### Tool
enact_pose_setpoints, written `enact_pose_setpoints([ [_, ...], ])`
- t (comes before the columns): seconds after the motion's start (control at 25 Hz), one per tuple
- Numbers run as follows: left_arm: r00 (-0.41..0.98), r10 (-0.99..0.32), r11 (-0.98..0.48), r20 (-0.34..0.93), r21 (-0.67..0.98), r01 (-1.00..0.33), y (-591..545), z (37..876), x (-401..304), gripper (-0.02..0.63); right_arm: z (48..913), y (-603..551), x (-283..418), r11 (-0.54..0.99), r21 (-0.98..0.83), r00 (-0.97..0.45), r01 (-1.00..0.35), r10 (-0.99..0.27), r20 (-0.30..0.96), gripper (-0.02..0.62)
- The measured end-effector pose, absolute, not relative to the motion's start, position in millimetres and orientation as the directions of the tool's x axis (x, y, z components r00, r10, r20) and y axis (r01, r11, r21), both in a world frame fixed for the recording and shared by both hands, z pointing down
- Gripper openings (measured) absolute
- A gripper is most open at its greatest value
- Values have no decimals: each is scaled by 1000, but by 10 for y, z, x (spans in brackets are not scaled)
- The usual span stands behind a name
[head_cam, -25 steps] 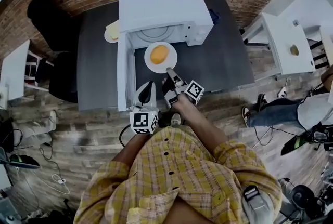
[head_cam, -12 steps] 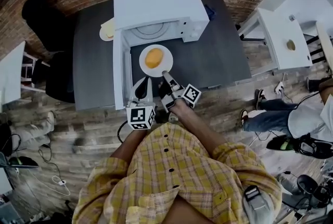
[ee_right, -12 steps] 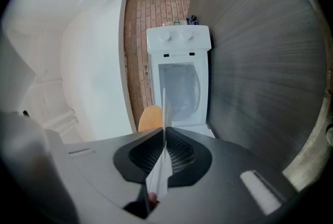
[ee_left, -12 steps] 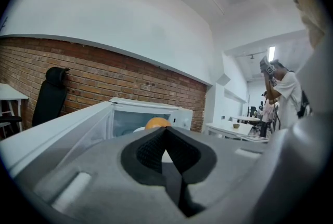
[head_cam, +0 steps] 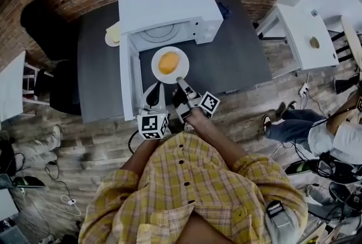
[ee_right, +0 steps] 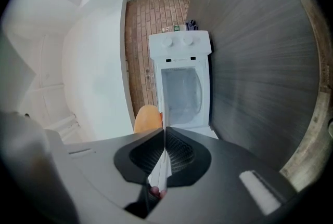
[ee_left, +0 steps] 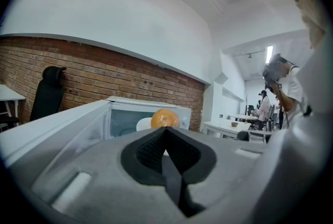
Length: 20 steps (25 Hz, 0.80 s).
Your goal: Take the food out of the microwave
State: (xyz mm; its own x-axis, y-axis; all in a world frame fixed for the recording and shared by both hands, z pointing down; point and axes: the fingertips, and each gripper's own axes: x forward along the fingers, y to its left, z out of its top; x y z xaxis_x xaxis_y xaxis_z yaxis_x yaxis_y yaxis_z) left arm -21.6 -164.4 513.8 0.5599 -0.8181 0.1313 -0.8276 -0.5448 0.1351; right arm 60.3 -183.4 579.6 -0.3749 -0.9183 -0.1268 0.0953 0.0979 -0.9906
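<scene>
One plate (head_cam: 182,58) rim between closing right tongs (head_cam: 180,80), rolled sideways

Orange, rounded food (head_cam: 168,62) centred on a white plate (head_cam: 183,61), just outside the white microwave (head_cam: 164,5), its door (head_cam: 129,81) open.

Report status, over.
Left claw shut, empty. Right claw closing on plate rim. Orange food on it, outside microwave. Door open, nothing blocking.
</scene>
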Motion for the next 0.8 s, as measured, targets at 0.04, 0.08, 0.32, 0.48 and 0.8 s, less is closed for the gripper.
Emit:
enact_pose_setpoints([
  [0.04, 560, -818, -545, 131, 135, -827, -1644, 5138, -212, -3, 5790, -1831, 607, 98, -991, -375, 95, -919, -126, 11],
  [0.08, 560, -818, -545, 130, 136, -827, -1641, 5139, -208, -3, 5788, -1824, 608, 96, -991, -376, 94, -918, -124, 11],
  [0.32, 561, -818, -546, 127, 135, -827, -1619, 5114, -198, -2, 5780, -1794, 623, 83, -992, -372, 95, -921, -113, 12],
  [0.48, 562, -817, -548, 128, 130, -826, -1608, 5099, -201, -3, 5757, -1781, 610, 89, -991, -370, 102, -921, -121, 11],
  [0.8, 564, -815, -551, 130, 126, -825, -1573, 5105, -181, -3, 5748, -1735, 642, 98, -990, -363, 102, -923, -128, 11],
])
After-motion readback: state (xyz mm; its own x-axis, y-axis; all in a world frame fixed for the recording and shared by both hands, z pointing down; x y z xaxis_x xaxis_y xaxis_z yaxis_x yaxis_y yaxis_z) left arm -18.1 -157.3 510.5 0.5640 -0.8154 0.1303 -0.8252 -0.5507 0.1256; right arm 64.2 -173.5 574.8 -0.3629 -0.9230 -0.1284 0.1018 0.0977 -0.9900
